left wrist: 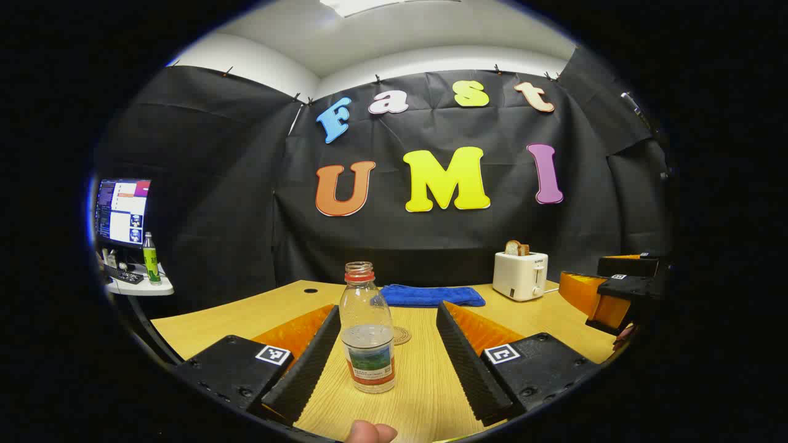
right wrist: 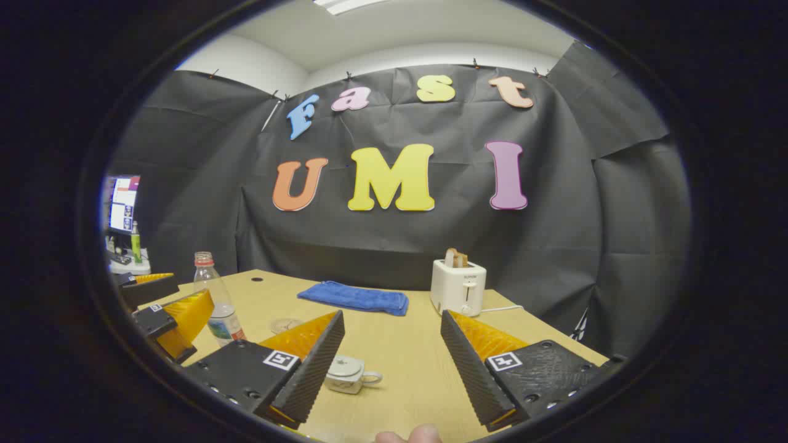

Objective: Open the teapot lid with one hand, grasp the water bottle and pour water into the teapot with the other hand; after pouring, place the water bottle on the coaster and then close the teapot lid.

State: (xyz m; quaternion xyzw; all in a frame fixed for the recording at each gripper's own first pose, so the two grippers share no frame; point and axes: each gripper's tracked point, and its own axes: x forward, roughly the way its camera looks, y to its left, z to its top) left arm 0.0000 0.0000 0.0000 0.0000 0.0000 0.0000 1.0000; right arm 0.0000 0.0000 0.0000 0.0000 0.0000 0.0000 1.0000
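A clear, uncapped water bottle (left wrist: 368,332), part full, stands on the wooden table (left wrist: 425,394) between the fingers of my open left gripper (left wrist: 389,312), close to the left finger and apart from the right one. Just behind it lies a round coaster (left wrist: 402,335). In the right gripper view a small white teapot (right wrist: 348,374) with its lid on sits by the left finger of my open right gripper (right wrist: 391,320), which holds nothing. The bottle (right wrist: 215,301), the coaster (right wrist: 286,324) and the left gripper (right wrist: 188,292) stand at the left there.
A folded blue cloth (left wrist: 431,295) lies at the table's back, with a white toaster (left wrist: 520,275) holding bread to its right. My right gripper (left wrist: 582,271) shows at the right edge. A monitor (left wrist: 121,209) and a green bottle (left wrist: 149,258) stand on a side desk far left.
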